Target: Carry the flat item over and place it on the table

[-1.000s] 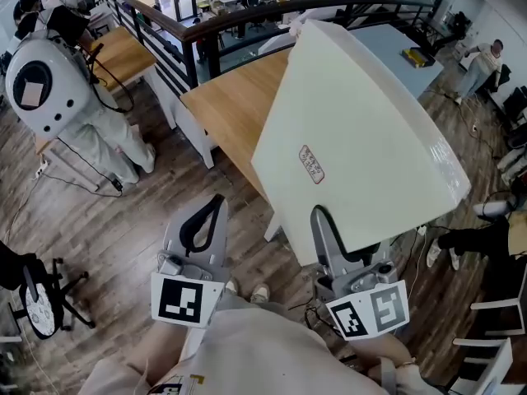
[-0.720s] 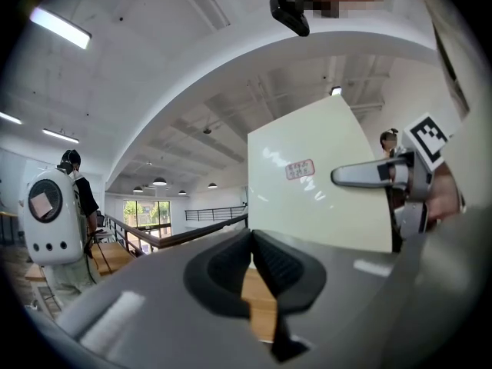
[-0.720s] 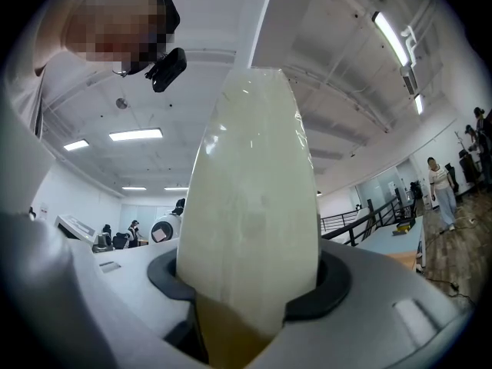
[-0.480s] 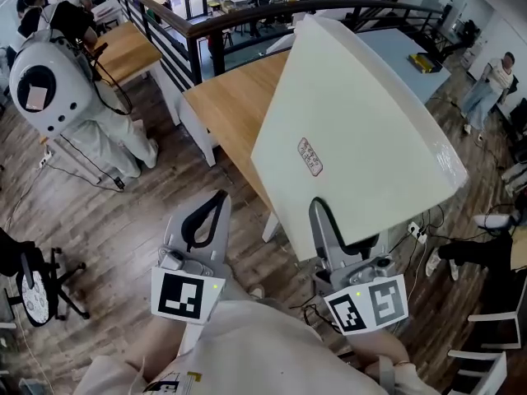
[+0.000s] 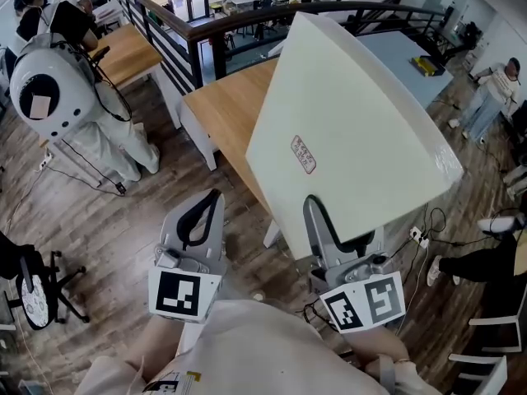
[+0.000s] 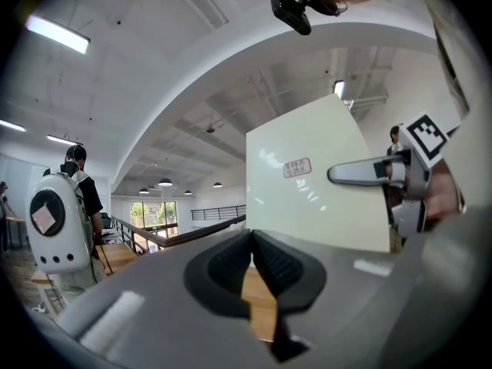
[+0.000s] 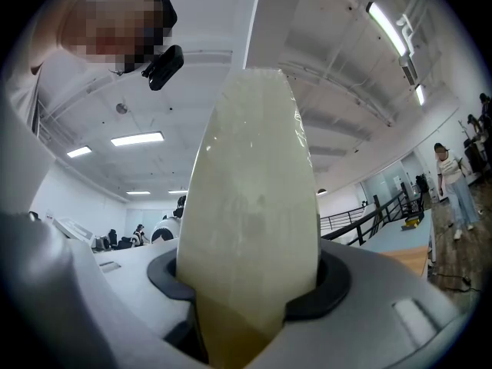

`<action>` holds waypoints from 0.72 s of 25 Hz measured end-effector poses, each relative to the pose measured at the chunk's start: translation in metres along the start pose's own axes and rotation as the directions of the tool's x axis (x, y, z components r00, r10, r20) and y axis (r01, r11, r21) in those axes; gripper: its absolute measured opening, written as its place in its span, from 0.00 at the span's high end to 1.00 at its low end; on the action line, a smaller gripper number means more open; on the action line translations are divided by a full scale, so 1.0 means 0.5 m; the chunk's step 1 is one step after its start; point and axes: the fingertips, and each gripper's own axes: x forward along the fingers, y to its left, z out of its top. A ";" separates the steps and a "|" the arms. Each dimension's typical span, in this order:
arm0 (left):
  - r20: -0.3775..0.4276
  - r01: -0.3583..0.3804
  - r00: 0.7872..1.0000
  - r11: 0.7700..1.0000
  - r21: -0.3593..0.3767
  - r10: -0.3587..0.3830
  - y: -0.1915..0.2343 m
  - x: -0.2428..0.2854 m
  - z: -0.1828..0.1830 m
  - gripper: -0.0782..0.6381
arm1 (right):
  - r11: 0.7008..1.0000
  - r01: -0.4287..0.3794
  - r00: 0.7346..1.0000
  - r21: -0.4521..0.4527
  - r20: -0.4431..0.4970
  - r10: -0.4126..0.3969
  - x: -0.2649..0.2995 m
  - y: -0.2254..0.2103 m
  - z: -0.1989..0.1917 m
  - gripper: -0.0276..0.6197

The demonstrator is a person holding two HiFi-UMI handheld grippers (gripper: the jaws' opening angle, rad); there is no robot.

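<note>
A large cream flat board (image 5: 354, 130) with a small red label is held up in the air, tilted, above the near corner of a wooden table (image 5: 226, 118). My right gripper (image 5: 329, 233) is shut on the board's lower edge; in the right gripper view the board's thick edge (image 7: 250, 229) fills the gap between the jaws. My left gripper (image 5: 196, 225) hangs to the left of the board with its jaws shut and nothing in them. In the left gripper view the board (image 6: 311, 183) and the right gripper's finger (image 6: 357, 174) show to the right.
A person with a white round backpack (image 5: 45, 93) stands at the left. A black railing (image 5: 198, 31) runs behind the table. An office chair (image 5: 37, 290) is at the lower left, white chairs (image 5: 486, 360) at the lower right. More people stand at the far right.
The board and my right gripper have shifted slightly to the left and toward the table. My left gripper has barely moved.
</note>
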 end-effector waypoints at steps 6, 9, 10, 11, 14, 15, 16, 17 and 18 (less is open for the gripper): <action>-0.012 0.006 1.000 1.000 0.013 -0.006 0.044 0.052 -0.030 0.89 | 1.000 -0.006 1.000 0.000 -0.002 0.006 0.078 -0.004 -0.031 0.53; -0.022 0.011 1.000 1.000 0.003 -0.010 0.091 0.097 -0.042 0.89 | 1.000 -0.002 1.000 -0.008 -0.016 0.001 0.140 -0.004 -0.047 0.53; -0.024 0.012 1.000 1.000 0.001 -0.012 0.108 0.115 -0.046 0.89 | 1.000 0.002 1.000 -0.010 -0.020 -0.002 0.163 -0.005 -0.054 0.53; -0.027 0.016 1.000 1.000 -0.002 -0.016 0.125 0.133 -0.051 0.89 | 1.000 0.007 1.000 -0.010 -0.025 -0.007 0.185 -0.007 -0.060 0.53; -0.036 0.033 0.999 0.999 -0.008 -0.033 0.173 0.196 -0.064 0.89 | 1.000 0.025 0.999 -0.002 -0.036 -0.026 0.255 -0.020 -0.079 0.53; -0.039 0.040 0.998 0.999 -0.009 -0.040 0.188 0.218 -0.067 0.89 | 0.999 0.032 0.999 0.001 -0.040 -0.032 0.279 -0.027 -0.084 0.53; -0.039 0.047 0.998 0.999 -0.008 -0.047 0.205 0.241 -0.069 0.89 | 0.999 0.038 0.998 0.002 -0.044 -0.038 0.304 -0.034 -0.088 0.53; -0.037 0.053 0.998 0.999 -0.005 -0.053 0.222 0.265 -0.069 0.89 | 0.999 0.044 0.998 0.002 -0.047 -0.044 0.330 -0.040 -0.090 0.53; -0.035 0.059 0.998 0.998 -0.003 -0.059 0.241 0.289 -0.069 0.89 | 0.999 0.050 0.997 0.000 -0.051 -0.050 0.357 -0.046 -0.093 0.53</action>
